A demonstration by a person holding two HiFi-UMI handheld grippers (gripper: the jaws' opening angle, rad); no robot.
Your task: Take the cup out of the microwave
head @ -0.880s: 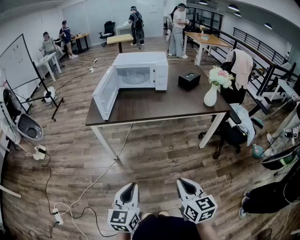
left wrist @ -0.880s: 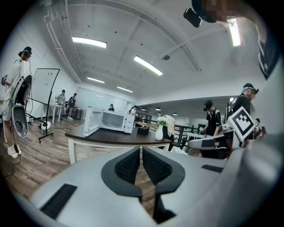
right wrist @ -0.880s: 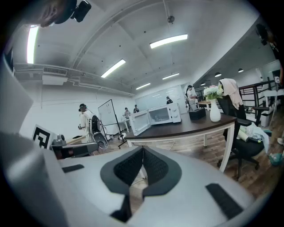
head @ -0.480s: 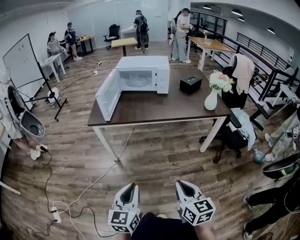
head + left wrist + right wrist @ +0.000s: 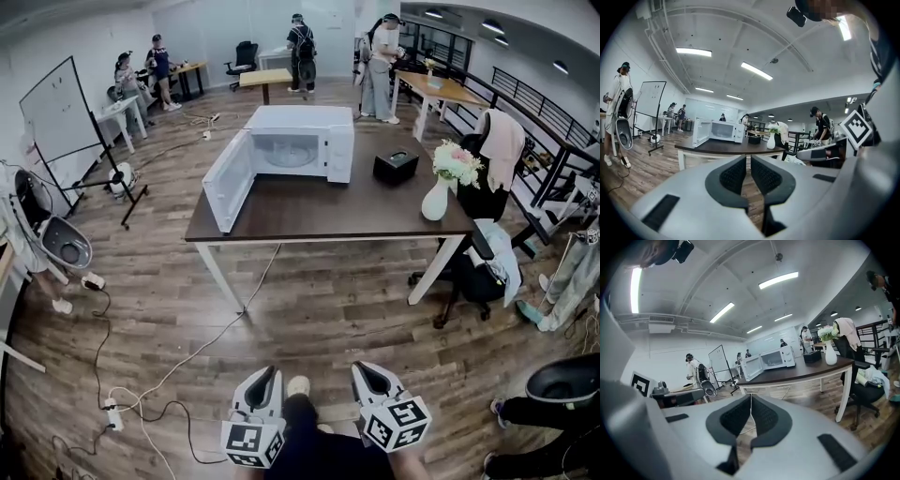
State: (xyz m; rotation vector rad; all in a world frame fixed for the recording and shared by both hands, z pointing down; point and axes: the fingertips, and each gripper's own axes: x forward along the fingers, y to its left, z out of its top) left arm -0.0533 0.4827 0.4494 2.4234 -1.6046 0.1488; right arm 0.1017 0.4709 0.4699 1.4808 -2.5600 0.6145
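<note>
Distance was what the coming move turned on: the microwave (image 5: 300,141) stood well ahead of you on the far left part of the table (image 5: 356,211), with a stretch of wooden floor (image 5: 328,309) between it and both of your tools. Your left gripper (image 5: 266,373) and right gripper (image 5: 364,368) hung low by your body, side by side and pointing forward toward the table. Both were clenched with nothing between the pads.

The oven's long side ran across your view and its mouth faced you. Its door (image 5: 228,180) was swung wide on the left hinge and stuck out past the table edge toward you. The opening lay almost straight ahead of your left gripper and a little left of the right one, so neither hand was meaningfully nearer. I would judge the right side the freer way in, since the door flanked the left.

You could not make out the cup from there. The cavity showed only a pale round turntable (image 5: 286,153), so the cup's shape, colour and stance could not be told. A vase (image 5: 436,199) and a black box (image 5: 395,167) sat well to the right of the oven.
</note>
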